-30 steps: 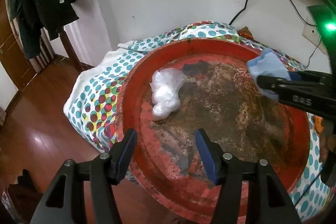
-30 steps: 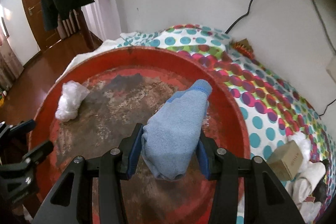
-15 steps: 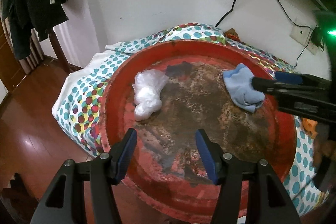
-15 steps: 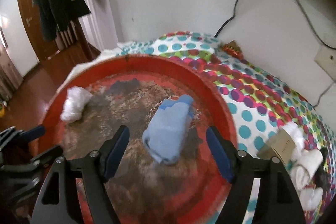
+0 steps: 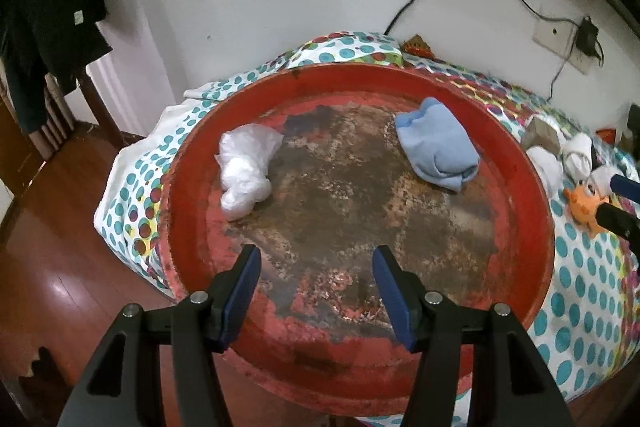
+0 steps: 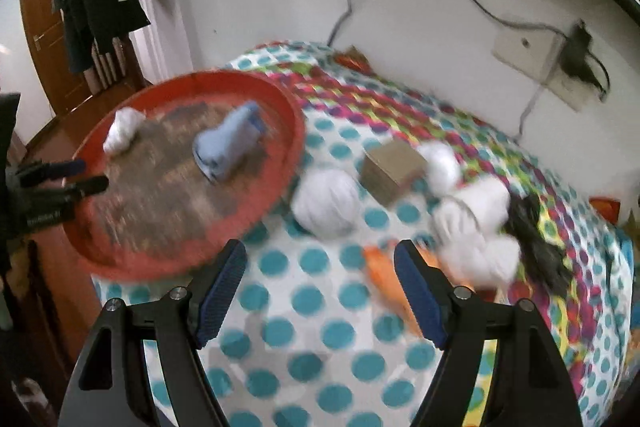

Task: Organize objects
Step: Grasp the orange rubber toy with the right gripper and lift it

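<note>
Nearest to us, the left gripper [image 5: 316,291] is hovering over the near rim of the red tray [image 5: 536,187], jaws standing wide with nothing between them. The right gripper [image 6: 320,291] is hanging over the dotted bedspread [image 6: 312,303] right of the tray, jaws also apart and empty; its view is blurred. Just beyond its right finger we are seeing an orange soft toy [image 6: 384,271], lying on the spread, partly hidden by that finger. We are judging it light and squashy, unlikely to slip, so pinching across its plump middle should do. A little farther, a white rolled bundle [image 6: 326,203] is sitting just beside the tray's right edge; it looks soft and compressible, best taken across its width. Right of it a small cardboard box [image 6: 394,171] is resting tilted among more white rolls [image 6: 476,223]; stiff, light, probably crushable, so we would be gripping its flat sides gently. Inside the tray, the blue cloth [image 5: 438,147] is lying far right and the crumpled plastic bag [image 5: 246,167] far left, well apart. The bag looks slippery and nearly weightless.
</note>
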`<state>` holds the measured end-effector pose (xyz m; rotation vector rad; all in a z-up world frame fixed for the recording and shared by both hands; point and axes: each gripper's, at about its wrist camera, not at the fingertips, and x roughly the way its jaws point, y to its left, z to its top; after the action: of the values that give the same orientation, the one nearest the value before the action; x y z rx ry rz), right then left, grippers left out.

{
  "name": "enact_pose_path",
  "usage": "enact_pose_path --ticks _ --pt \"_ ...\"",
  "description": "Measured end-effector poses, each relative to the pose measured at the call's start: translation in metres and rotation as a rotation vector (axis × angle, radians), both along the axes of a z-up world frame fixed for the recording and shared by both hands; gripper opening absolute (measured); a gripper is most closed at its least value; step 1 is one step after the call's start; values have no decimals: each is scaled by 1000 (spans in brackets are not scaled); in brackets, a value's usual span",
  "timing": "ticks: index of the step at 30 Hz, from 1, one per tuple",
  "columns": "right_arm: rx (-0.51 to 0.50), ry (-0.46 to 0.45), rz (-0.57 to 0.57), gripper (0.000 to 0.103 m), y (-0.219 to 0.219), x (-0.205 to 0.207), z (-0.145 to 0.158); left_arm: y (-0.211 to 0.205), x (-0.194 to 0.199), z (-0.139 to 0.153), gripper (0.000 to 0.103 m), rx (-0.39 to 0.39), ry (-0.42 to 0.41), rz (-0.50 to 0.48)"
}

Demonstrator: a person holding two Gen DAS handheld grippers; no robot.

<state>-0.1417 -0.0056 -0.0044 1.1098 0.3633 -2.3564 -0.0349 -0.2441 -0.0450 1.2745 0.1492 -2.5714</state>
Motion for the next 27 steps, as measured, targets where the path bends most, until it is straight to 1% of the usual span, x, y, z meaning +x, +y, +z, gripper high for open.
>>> enact_pose_path --ticks 2,4,6,10,13,15,17,19,21,23,27 --pt "-2 -2 -15 75 13 1 -2 5 -1 0 60 -25 -3 -10" --pt "-14 0 -30 75 26 2 -3 10 -1 -1 60 -34 -9 -24" --pt "-23 5 -50 75 39 3 -5 13 -2 -1 60 -27 -8 -38" --pt "-25 5 -45 75 52 2 -12 20 -3 -3 60 -17 -15 -75" --pt "-54 8 -9 75 57 1 -14 25 -4 -5 60 -12 -27 -99" --pt "-67 19 39 75 55 2 -11 26 -5 -7 60 -7 -37 -104" --pt "-44 39 89 75 47 2 -7 27 -6 -9 60 2 -44 -111" --pt "-5 16 130 75 38 -3 -8 26 -6 -8 60 27 -39 -116" --pt "67 15 145 75 29 -12 -14 25 -6 -10 60 47 -49 -119" --pt "102 -20 156 74 25 -22 -23 24 -7 -12 60 49 -55 -116" --pt "152 -45 141 75 26 -37 -37 23 -6 -12 60 53 -53 -114"
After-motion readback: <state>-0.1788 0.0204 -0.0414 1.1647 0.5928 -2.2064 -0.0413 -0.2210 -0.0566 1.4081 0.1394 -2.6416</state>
